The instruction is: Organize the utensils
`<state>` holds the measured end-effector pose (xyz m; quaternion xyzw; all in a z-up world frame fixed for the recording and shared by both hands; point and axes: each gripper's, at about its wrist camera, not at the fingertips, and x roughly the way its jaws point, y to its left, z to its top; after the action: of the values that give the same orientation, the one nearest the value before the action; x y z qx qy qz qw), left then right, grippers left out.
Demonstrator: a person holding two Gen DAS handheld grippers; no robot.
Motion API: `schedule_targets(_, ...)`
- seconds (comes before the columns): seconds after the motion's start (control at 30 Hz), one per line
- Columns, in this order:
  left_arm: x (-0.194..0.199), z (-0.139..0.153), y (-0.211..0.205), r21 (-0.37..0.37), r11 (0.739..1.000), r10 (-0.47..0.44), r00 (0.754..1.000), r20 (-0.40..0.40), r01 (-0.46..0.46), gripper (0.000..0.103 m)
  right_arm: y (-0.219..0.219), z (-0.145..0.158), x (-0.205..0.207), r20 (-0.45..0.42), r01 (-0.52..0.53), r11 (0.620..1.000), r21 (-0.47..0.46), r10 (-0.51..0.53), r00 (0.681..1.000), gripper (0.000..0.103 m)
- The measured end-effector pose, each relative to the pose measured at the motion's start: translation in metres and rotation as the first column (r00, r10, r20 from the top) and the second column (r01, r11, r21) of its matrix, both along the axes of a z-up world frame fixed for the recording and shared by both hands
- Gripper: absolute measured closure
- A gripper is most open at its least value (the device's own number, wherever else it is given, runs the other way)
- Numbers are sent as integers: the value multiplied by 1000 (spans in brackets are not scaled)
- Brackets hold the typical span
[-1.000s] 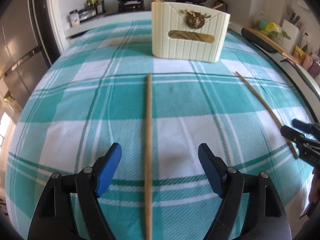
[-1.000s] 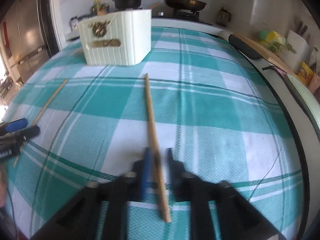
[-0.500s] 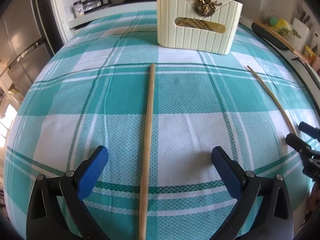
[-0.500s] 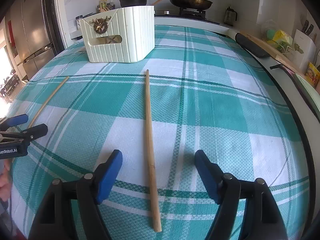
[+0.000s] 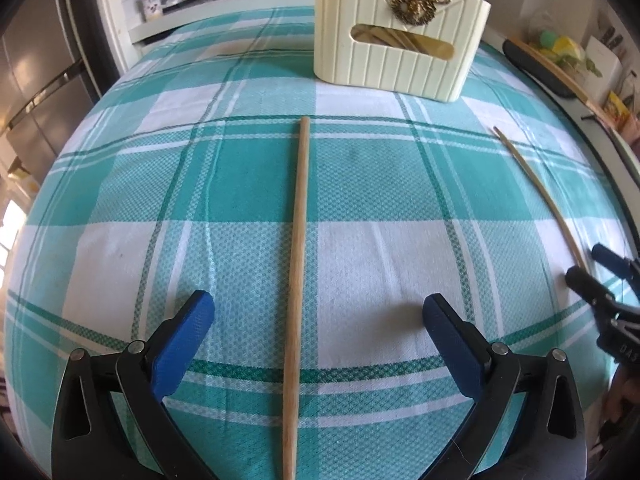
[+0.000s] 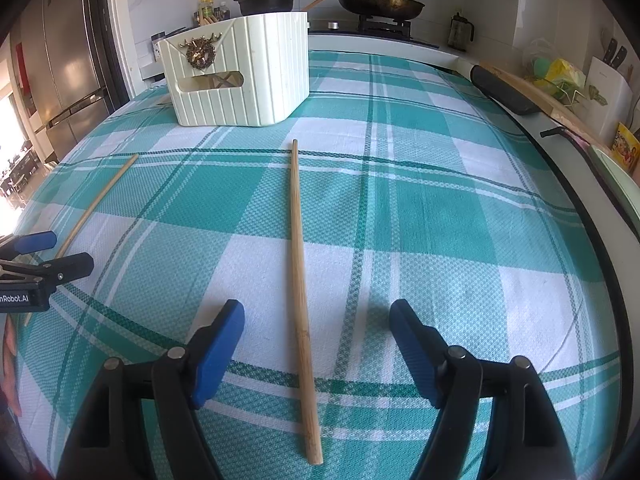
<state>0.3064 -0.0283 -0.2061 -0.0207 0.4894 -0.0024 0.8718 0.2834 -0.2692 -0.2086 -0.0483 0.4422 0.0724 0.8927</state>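
Two wooden chopsticks, left chopstick (image 5: 297, 280) and right chopstick (image 6: 301, 264), on one checked cloth (image 6: 420, 208), one cream holder (image 6: 248, 72), one black pot (image 6: 266, 0), one frying pan (image 6: 380, 4).

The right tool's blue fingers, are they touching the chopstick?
Apart. The right wrist view shows checked cloth on both sides of the chopstick, between it and the right tool's blue fingers.

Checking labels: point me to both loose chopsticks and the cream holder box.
left chopstick (image 5: 297, 264): left wrist view, mid-shaft, between the open pads.
right chopstick (image 6: 298, 248): right wrist view, mid-shaft on the cloth.
cream holder box (image 6: 256, 80): right wrist view, ribbed side wall.
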Motion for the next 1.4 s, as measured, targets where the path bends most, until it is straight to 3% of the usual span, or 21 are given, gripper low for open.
schedule_targets(0.53, -10, -1, -2, 35, 997, -75, 995, 62, 73, 0, 0, 0, 0, 0, -1, 1000, 0, 1, 1000, 26)
schedule_targets(1.4, -11, -2, -3, 39, 997, -71, 995, 73, 68, 0, -1, 0, 0, 0, -1, 1000, 0, 1, 1000, 26)
